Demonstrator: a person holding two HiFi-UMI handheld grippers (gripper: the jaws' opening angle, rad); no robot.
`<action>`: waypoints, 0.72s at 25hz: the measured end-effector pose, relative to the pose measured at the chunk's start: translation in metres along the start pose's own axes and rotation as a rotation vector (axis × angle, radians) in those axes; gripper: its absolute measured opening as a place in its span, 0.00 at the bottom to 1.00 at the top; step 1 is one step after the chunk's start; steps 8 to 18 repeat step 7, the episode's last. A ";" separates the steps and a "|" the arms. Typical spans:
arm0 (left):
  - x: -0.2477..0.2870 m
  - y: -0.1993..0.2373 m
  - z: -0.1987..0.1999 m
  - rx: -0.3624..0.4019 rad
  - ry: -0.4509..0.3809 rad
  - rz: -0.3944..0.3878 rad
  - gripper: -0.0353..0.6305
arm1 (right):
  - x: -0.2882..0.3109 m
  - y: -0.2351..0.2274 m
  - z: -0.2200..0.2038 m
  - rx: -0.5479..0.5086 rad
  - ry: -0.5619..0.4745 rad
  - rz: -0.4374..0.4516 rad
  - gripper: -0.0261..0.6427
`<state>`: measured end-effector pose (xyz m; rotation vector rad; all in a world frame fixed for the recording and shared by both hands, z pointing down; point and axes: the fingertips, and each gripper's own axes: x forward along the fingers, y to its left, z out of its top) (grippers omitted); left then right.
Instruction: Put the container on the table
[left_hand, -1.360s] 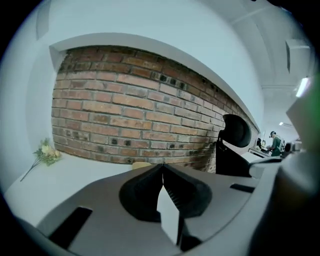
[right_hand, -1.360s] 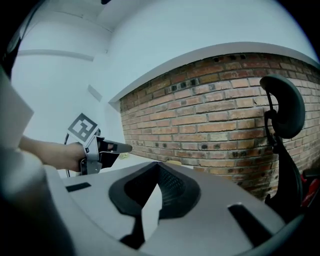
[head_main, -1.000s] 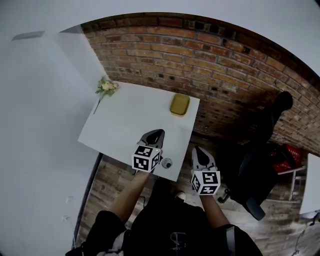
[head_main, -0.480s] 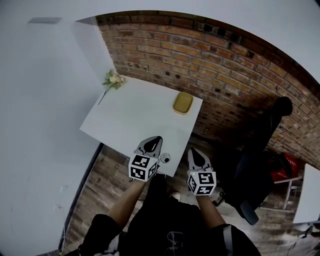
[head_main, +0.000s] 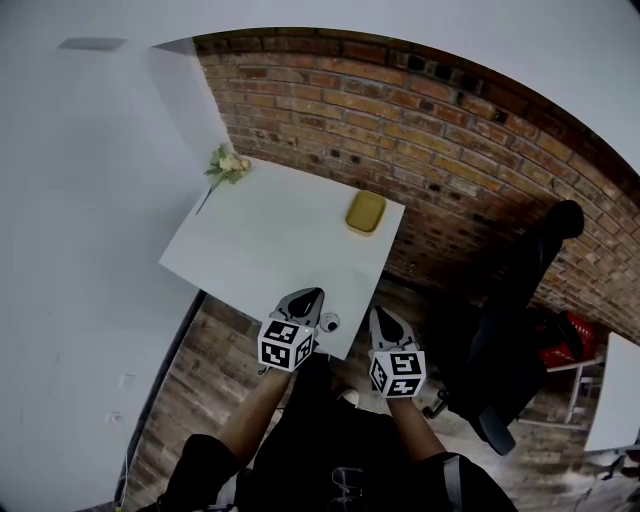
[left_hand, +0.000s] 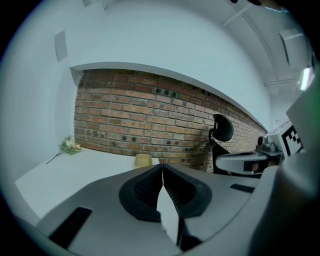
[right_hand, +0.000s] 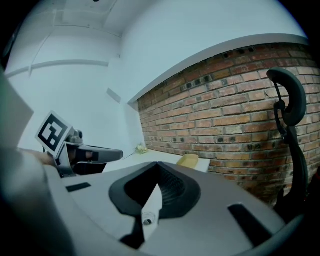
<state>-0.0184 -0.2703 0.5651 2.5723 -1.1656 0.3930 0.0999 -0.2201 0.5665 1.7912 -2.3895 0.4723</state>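
The yellow container (head_main: 365, 212) lies on the white table (head_main: 260, 250) at its far right corner, near the brick wall. It also shows far ahead as the yellow container (left_hand: 143, 160) in the left gripper view and as the yellow container (right_hand: 188, 160) in the right gripper view. My left gripper (head_main: 312, 293) hangs over the table's near edge, shut and empty. My right gripper (head_main: 378, 312) is just off the table's right near corner, also shut with nothing in it. In their own views the left gripper (left_hand: 162, 164) and right gripper (right_hand: 157, 162) have their jaws pressed together.
A sprig of flowers (head_main: 226, 165) lies at the table's far left corner. A small round grey object (head_main: 329, 322) sits at the near edge between the grippers. A black office chair (head_main: 520, 300) stands to the right on the wood floor. A brick wall (head_main: 450, 150) runs behind the table.
Both grippers have drawn back slightly toward the person and come a little closer together. The left one now hangs at the table's near edge. Both stayed shut.
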 end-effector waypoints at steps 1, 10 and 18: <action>0.001 0.001 0.000 -0.003 0.003 -0.002 0.08 | 0.001 0.000 0.000 0.001 0.002 0.000 0.07; 0.011 0.007 0.001 0.002 0.020 -0.013 0.08 | 0.013 -0.003 0.001 0.009 0.011 -0.007 0.07; 0.011 0.007 0.001 0.002 0.020 -0.013 0.08 | 0.013 -0.003 0.001 0.009 0.011 -0.007 0.07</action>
